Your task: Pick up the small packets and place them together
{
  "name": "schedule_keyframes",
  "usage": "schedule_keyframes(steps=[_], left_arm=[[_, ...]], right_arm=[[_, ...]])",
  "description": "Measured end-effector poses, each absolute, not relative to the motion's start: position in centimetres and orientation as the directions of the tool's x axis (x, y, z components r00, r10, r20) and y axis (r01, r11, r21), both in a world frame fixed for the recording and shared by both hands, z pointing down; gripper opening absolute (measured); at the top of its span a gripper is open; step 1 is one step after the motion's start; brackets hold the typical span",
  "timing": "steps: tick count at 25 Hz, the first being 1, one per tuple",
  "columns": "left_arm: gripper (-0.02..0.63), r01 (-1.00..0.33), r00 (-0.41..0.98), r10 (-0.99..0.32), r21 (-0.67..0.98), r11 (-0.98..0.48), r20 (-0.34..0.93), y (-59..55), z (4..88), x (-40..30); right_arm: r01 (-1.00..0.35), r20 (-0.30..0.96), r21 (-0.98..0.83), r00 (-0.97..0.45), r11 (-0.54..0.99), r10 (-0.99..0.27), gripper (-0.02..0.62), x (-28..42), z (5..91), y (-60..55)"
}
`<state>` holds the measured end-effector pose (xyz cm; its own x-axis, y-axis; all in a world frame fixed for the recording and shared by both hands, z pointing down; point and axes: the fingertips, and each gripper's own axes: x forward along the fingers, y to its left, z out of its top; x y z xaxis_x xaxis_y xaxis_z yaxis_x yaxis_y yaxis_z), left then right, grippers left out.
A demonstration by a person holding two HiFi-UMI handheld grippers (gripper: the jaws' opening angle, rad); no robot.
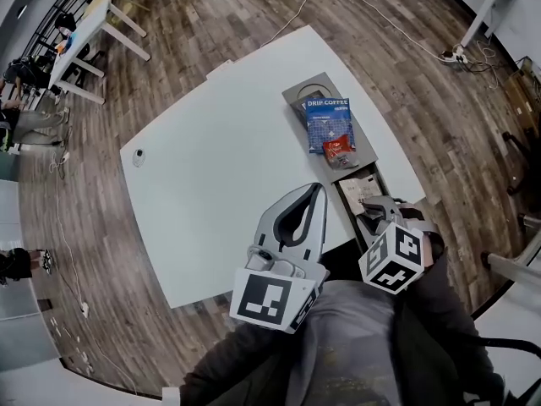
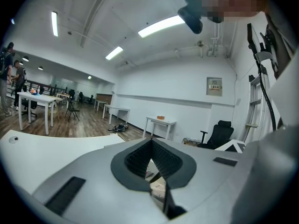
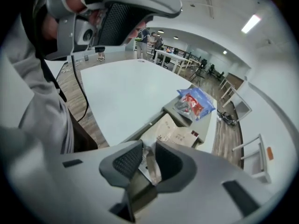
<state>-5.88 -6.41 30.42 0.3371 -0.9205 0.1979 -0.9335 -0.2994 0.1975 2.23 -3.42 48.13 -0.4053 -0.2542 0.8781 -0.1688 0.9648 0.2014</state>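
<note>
Right gripper [image 3: 148, 149] clamped on a small white packet [image 3: 150, 167], over beige packets [image 3: 173, 132] in a grey tray [image 1: 306, 89], blue coffee bag [image 3: 200, 98] beyond, left gripper [image 2: 150, 143] jaws together, empty, above the white table [image 1: 220, 167]

This is an open-plan office: a large white worktop [image 1: 228, 167] stands on a wood-plank floor [image 1: 211, 24], more white desks [image 2: 160, 123] and a black office chair [image 2: 219, 132] line plain white walls [image 2: 177, 92] under strip lights [image 2: 161, 26], cables [image 1: 380, 13] trail to a power strip [image 1: 456, 55], and people [image 2: 11, 76] stand by a far desk [image 2: 39, 99].
</note>
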Motion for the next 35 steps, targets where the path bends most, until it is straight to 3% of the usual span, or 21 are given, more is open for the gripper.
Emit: schedule_keyframes(steps=[15,25,35], left_arm=[[0.003,-0.942,0.309,-0.945,0.174,-0.288,0.106,-5.1,27.4,-6.1],[0.003,-0.956,0.239,-0.958,0.214,-0.203,0.158,-7.7,29.3,-7.0],[0.003,-0.963,0.152,-0.956,0.257,-0.085,0.251,-9.8,31.9,-9.7]], right_arm=[[-0.184,0.797,0.303,-0.489,0.935,-0.355,0.097,1.1,41.5,-5.5],[-0.162,0.755,0.343,-0.538,0.925,-0.374,0.101,-1.0,39.1,-14.1],[-0.090,0.783,0.270,-0.558,0.959,-0.273,0.108,-5.5,41.7,-18.7]])
